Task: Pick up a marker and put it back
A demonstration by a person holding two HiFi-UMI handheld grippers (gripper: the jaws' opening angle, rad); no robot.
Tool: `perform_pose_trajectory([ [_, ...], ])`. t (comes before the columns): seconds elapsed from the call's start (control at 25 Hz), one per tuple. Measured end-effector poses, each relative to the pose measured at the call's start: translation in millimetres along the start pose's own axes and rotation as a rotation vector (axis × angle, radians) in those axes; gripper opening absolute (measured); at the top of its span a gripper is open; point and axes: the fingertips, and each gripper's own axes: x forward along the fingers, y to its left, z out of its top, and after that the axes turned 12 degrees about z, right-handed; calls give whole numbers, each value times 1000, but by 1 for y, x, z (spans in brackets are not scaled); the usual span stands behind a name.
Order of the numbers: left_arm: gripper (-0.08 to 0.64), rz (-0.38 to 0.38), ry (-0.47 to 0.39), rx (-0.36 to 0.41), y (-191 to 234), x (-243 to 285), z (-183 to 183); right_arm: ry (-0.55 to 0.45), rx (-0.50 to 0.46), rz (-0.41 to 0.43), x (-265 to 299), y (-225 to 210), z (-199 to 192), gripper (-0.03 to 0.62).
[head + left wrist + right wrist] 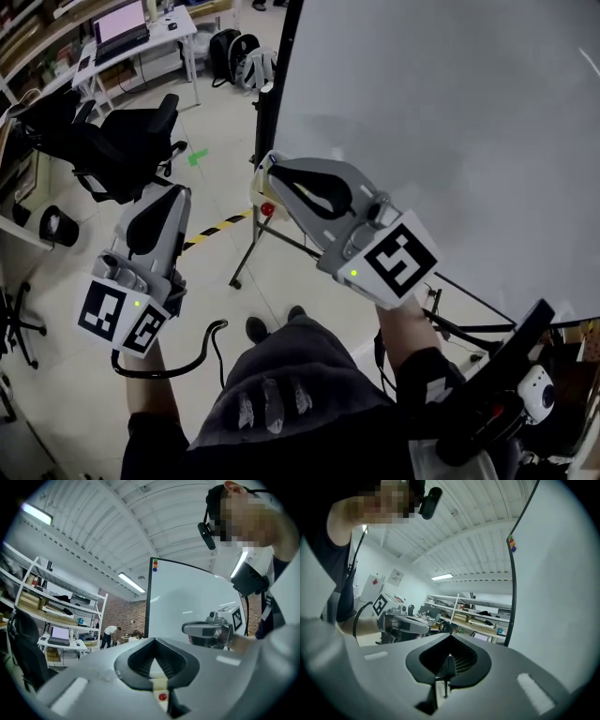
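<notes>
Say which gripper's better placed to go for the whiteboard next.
Right, probably. The right gripper sits beside the left edge of the whiteboard, jaws shut; whether it holds anything is unclear. The left gripper, also shut, hangs further out over the floor.

The whiteboard [450, 122] was cut off by the top and right edges of the head view. Its stand [246, 258] was partly hidden behind the right gripper [265, 173]. A small red round thing [268, 208] just under that gripper's tip was too small to be identified. The laptop [120, 23] was clipped by the top edge, and its screen could not be read. In the left gripper view, what was stacked on the shelves [33, 604] and a distant person [110, 634] were too small to be made out. In the right gripper view, the coloured dots [511, 543] on the board's frame could not be identified.
</notes>
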Motion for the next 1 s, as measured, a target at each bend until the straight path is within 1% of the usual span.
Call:
perform_pose_trajectory([
  [0.12,6,11,6,4,-15,-10,-1,1,2,11,-13,9,-1,2],
  [0.32,6,64,1,23,-49,-35,3,-43,-9,55,-47,31,8,2],
  [0.48,6,109,-10,55,-99,-56,5,-75,1,86,-97,56,7,2],
  [0.72,6,193,-2,86,-188,-105,-4,-76,58,120,-178,95,-12,2],
  [0.88,6,244,17,98,-229,-130,-8,-101,75,136,-213,117,-9,2],
  [1.0,6,272,13,126,-252,-152,2,-119,81,150,-229,132,-1,2],
])
